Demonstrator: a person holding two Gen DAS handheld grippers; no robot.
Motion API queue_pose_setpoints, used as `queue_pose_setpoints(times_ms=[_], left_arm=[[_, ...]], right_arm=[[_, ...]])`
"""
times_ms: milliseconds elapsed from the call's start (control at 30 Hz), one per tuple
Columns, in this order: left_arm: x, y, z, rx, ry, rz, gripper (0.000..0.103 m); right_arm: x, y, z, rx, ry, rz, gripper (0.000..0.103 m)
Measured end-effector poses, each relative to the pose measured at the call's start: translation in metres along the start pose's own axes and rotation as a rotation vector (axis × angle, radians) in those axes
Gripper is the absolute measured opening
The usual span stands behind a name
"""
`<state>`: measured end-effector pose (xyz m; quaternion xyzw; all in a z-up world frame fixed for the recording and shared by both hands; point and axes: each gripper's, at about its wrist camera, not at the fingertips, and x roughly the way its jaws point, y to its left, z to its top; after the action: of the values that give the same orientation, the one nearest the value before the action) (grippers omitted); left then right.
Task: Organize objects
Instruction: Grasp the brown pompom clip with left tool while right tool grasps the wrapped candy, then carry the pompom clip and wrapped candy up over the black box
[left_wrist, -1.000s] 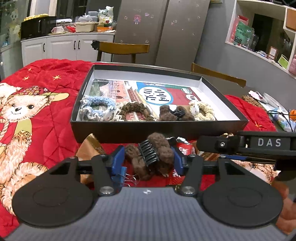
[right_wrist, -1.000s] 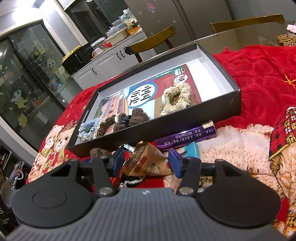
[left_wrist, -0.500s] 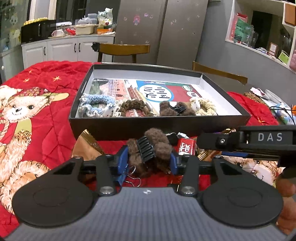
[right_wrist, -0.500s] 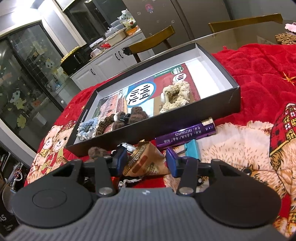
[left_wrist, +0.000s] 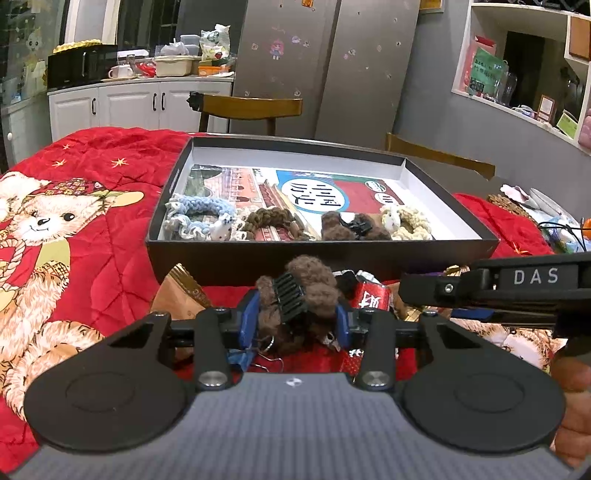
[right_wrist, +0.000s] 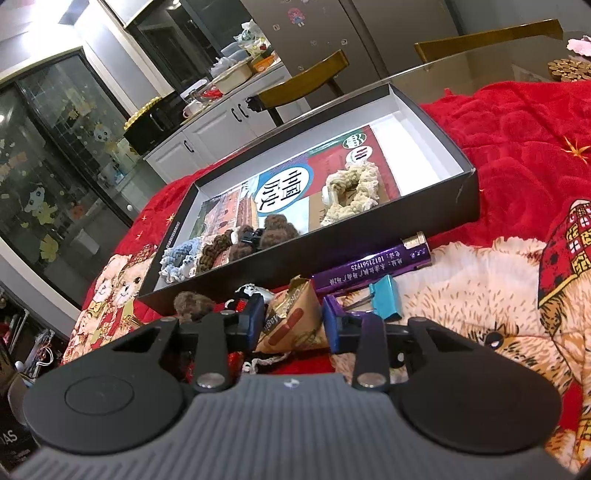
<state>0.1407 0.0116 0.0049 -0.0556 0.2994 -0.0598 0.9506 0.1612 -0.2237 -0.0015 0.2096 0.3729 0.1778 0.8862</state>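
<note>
A brown fuzzy hair claw (left_wrist: 310, 280) lies on the red blanket in front of the black box (left_wrist: 258, 258). My left gripper (left_wrist: 295, 323) is closing, and its blue pads press on the claw's two sides. In the right wrist view a brown snack packet (right_wrist: 295, 306) sits between the pads of my right gripper (right_wrist: 294, 326), whose jaws are also closing and touch it on both sides. Inside the box lie a blue scrunchie (left_wrist: 199, 214), a brown braided one (left_wrist: 273, 221), another fuzzy claw (left_wrist: 347, 229) and a cream scrunchie (left_wrist: 406, 225).
A purple tube (right_wrist: 373, 266) and a teal binder clip (right_wrist: 386, 297) lie just right of the right gripper. A red candy (left_wrist: 371, 297) and a second brown packet (left_wrist: 181, 291) flank the left gripper. Wooden chairs (left_wrist: 251, 107) stand behind the table.
Both grippers' jaws have narrowed, the left onto the fuzzy claw, the right onto the snack packet. Neither hand has shifted.
</note>
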Motion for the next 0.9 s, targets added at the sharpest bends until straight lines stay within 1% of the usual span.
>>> queue_pose_setpoints(times_ms=[267,500,900], left_arm=[[-0.003,0.000,0.001,-0.006,-0.015,0.004,0.047],[-0.004,0.002,0.001,-0.014,-0.016,0.009,0.047],[-0.007,0.002,0.002,-0.008,-0.031,0.022,0.047]], right_arm=[[-0.008,0.003,0.001,-0.025,-0.032,0.002,0.037],[-0.012,0.002,0.003,-0.016,-0.053,0.006,0.037],[-0.018,0.006,0.002,-0.034,-0.100,0.050,0.037]])
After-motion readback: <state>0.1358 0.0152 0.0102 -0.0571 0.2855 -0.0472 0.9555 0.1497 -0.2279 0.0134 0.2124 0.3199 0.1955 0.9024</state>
